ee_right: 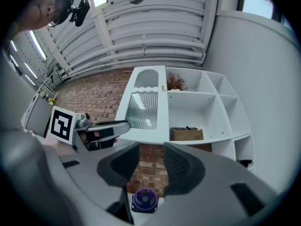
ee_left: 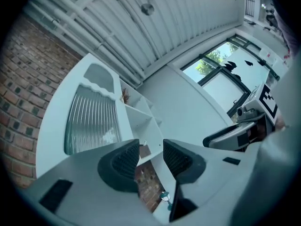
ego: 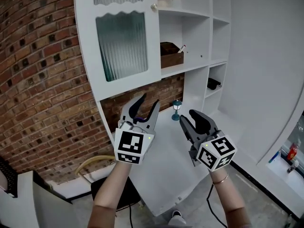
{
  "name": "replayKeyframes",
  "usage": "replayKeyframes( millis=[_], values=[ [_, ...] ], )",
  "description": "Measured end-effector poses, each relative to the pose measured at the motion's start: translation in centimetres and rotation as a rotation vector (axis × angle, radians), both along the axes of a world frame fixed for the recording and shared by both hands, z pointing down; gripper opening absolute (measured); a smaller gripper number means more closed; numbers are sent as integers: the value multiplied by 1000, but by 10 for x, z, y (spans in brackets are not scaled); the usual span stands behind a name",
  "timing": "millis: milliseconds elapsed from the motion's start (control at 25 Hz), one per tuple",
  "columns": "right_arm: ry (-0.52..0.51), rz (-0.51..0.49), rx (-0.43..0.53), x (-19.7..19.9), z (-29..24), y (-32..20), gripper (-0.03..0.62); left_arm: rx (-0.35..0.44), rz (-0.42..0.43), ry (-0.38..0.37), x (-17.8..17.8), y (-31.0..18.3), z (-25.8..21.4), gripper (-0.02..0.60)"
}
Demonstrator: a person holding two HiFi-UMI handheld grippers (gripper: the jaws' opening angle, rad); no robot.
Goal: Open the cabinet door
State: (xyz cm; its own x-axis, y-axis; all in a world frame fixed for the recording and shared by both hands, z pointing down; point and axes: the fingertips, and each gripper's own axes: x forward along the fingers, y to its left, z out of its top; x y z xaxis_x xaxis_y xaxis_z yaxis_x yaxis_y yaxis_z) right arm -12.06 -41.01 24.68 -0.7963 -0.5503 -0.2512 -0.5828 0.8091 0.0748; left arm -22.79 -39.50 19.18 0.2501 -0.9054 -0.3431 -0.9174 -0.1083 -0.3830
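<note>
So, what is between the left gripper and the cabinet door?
Nothing. In the head view the left gripper hangs below the cabinet door, jaws apart, and only empty air separates them.

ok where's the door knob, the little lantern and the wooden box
door knob [ego: 153, 6], head view, on the knob's round front
little lantern [ego: 176, 106], head view, on its teal lamp head
wooden box [ego: 171, 59], head view, on its front face

Red brick wall [ego: 42, 89] left, plain white wall [ego: 266, 56] right, white slatted ceiling [ee_right: 155, 32] overhead, daylight through a large window [ee_left: 217, 78].
</note>
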Motion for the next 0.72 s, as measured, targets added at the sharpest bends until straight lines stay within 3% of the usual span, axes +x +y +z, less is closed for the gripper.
replayKeyframes(
  millis=[720],
  values=[
    [-67,-218,192,-62,-109,-92,150,186,-318,-209,-16,-99,-161,146]
  ],
)
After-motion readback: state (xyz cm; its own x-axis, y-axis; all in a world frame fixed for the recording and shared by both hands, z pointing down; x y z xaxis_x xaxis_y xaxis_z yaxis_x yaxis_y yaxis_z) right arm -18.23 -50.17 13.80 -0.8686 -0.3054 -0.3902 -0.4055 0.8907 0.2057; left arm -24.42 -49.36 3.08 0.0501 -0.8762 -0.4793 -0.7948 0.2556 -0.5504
